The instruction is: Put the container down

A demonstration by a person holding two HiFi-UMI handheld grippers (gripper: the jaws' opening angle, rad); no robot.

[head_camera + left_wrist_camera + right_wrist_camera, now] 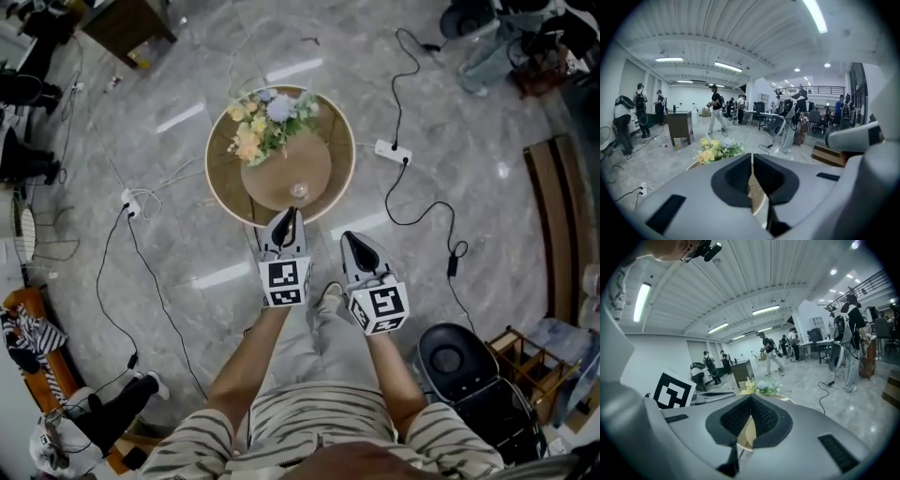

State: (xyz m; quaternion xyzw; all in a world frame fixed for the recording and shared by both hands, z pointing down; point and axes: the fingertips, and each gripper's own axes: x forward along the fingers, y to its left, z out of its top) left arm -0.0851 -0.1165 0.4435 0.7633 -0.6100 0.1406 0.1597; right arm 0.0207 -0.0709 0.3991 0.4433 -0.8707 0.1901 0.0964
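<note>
A small clear glass container [299,190] stands on the wooden disc at the middle of a round table [346,141]. My left gripper [292,213] hovers just short of the container, over the table's near rim, its jaws shut with nothing between them. My right gripper [346,235] hangs to the right and nearer to me, off the table, also shut and empty. In the left gripper view the left gripper [752,155] has its dark pads meeting at the tips. The right gripper [750,397] looks the same in the right gripper view. The container is hidden behind the jaws in both gripper views.
A bunch of yellow and pale flowers [267,122] lies on the table's far left part. Cables and a white power strip [392,150] run over the marble floor. A black round appliance [452,361] stands at my right. Several people stand far off [716,112].
</note>
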